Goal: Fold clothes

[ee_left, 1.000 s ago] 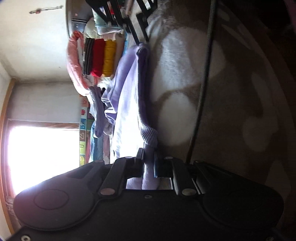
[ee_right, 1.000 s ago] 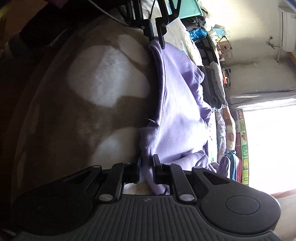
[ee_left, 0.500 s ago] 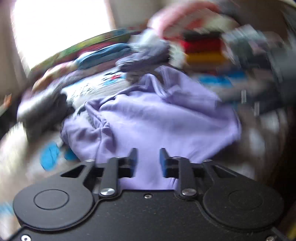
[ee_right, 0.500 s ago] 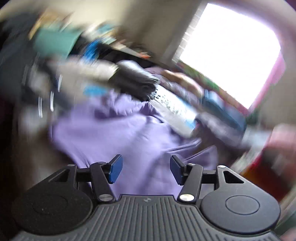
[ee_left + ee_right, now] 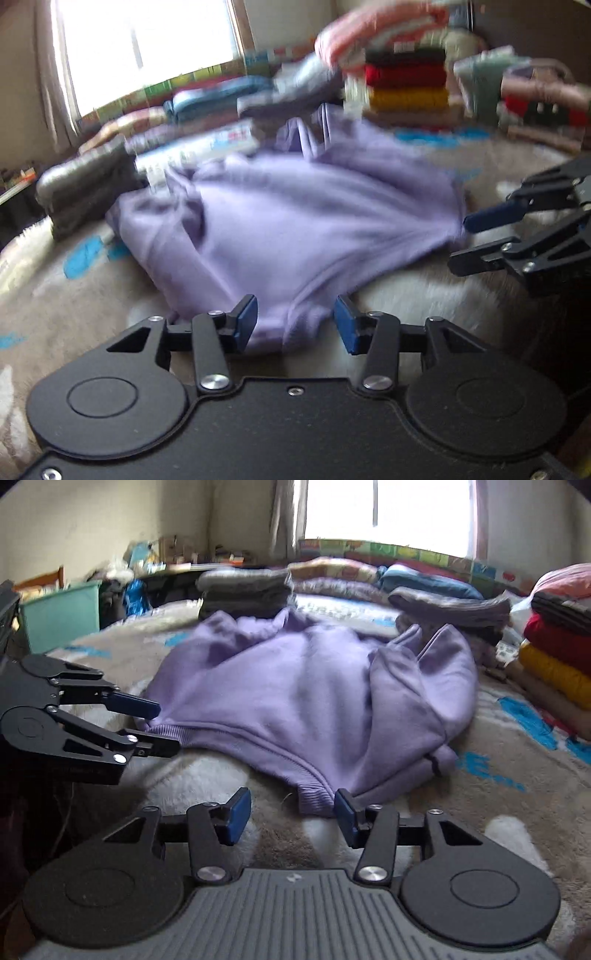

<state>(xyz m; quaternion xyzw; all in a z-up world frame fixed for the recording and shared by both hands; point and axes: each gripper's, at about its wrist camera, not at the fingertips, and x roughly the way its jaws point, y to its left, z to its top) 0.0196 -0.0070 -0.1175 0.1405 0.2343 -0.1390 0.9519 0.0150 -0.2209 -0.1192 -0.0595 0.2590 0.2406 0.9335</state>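
Your left gripper [image 5: 295,325] and right gripper [image 5: 291,812] are both gaping wide, gripping nothing. The lavender sweatshirt [image 5: 303,694] is lying rumpled on the blanket [image 5: 517,794], its ribbed hem [image 5: 314,797] sitting just ahead of your right fingers.

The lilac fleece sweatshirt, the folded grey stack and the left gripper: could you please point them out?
lilac fleece sweatshirt [image 5: 295,694], right wrist view, chest panel.
folded grey stack [image 5: 245,592], right wrist view, front edge.
left gripper [image 5: 295,325], left wrist view, between fingertips.

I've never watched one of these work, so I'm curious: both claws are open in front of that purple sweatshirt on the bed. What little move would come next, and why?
Probably the right gripper eases forward and shuts on the ribbed hem corner just ahead of it. The purple sweatshirt lies rumpled on the blanket, one side bunched over, and the left gripper is open too, so nothing holds it for folding.
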